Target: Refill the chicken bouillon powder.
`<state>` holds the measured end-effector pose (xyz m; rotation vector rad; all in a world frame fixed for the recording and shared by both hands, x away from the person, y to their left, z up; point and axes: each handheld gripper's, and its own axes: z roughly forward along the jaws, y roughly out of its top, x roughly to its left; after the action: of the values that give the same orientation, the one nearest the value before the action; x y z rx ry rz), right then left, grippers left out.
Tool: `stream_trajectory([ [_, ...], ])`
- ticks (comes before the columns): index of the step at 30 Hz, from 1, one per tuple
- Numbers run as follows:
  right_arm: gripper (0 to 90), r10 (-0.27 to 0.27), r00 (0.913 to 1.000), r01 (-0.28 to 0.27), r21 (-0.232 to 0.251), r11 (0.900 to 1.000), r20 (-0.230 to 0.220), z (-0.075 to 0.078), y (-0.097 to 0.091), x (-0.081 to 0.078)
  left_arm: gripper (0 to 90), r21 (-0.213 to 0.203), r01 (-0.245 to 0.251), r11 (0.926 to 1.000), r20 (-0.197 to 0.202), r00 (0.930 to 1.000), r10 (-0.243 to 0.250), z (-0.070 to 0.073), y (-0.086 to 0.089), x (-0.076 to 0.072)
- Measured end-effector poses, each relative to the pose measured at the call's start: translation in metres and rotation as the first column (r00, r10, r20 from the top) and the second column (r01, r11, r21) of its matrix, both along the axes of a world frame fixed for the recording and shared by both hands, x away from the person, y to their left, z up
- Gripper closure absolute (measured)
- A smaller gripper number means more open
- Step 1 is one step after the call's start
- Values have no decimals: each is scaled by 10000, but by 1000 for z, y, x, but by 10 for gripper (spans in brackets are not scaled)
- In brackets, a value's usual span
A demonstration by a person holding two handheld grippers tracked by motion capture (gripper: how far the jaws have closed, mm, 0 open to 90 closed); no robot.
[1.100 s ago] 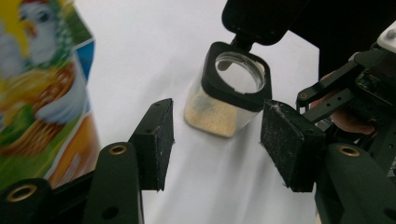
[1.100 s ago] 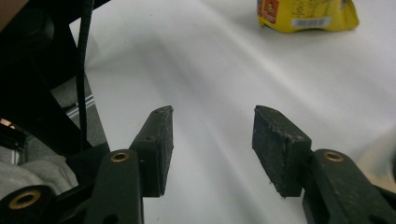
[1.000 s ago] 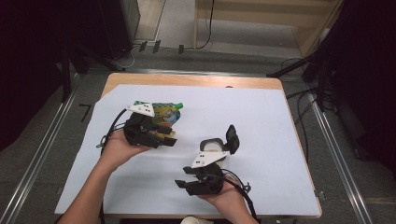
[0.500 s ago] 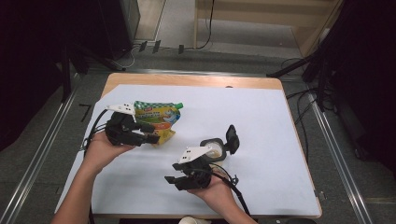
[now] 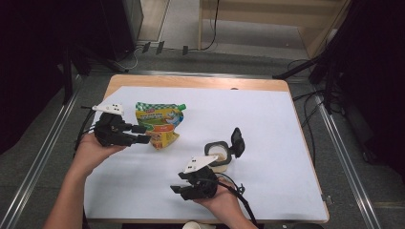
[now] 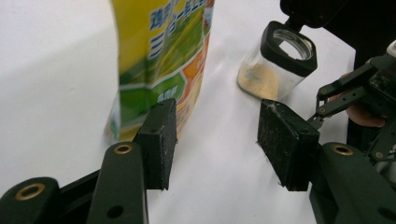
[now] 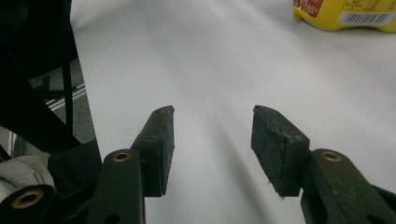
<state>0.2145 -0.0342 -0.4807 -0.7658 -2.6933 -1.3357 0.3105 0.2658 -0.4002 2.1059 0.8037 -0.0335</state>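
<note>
Since a second ago, left gripper [image 5: 143, 134] slides left off the pouch [image 5: 160, 125], jaws closing slightly, half open, empty; pouch lies just right of its fingertips. Right gripper [image 5: 177, 190] half open, empty, by jar [image 5: 218, 155].

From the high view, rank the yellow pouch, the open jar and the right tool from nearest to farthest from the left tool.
1. Yellow pouch: right beside the left tool, just past its tips.
2. Open jar: mid-table, further toward the right, lid flipped up.
3. Right tool: near the front edge, in the person's right hand.
The jar and the right tool lie at similar range; that order is tentative.
</note>
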Motion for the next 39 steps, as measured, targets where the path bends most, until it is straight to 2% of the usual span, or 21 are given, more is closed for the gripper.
stream_trajectory([
  [7, 503, 23, 10000, -24, -121, 9999, -93, -5, 1, 0, 481, -6, -449, 9990, -67, 9990, 449, -1, 15, 1],
  [16, 505, 14, 9999, -16, -126, 9999, -102, -5, 0, 1, 481, -44, -685, 9976, -18, 9977, 685, -6, 18, 7],
  [20, 506, 70, 9999, -72, -144, 9999, -125, -6, 2, 2, 481, -24, -737, 9973, -11, 9973, 737, -8, 14, 14],
  [21, 506, 96, 9999, -98, -170, 9998, -125, -7, 2, 2, 482, -132, -736, 9972, 55, 9973, 737, -8, 11, 17],
  [25, 505, 103, 9999, -105, -201, 9997, -124, -8, 3, 2, 485, -36, -655, 9978, 75, 9978, 656, -7, 6, 22],
  [32, 506, -109, 9999, 108, -134, 9999, -94, -11, 1, 6, 507, 36, -546, 9985, 252, 9982, 544, -7, -8, 30],
  [39, 494, -314, 9995, 314, -119, 9994, 72, -13, 0, 6, 604, -6, -415, 9991, 287, 9987, 415, -12, -20, 36],
])
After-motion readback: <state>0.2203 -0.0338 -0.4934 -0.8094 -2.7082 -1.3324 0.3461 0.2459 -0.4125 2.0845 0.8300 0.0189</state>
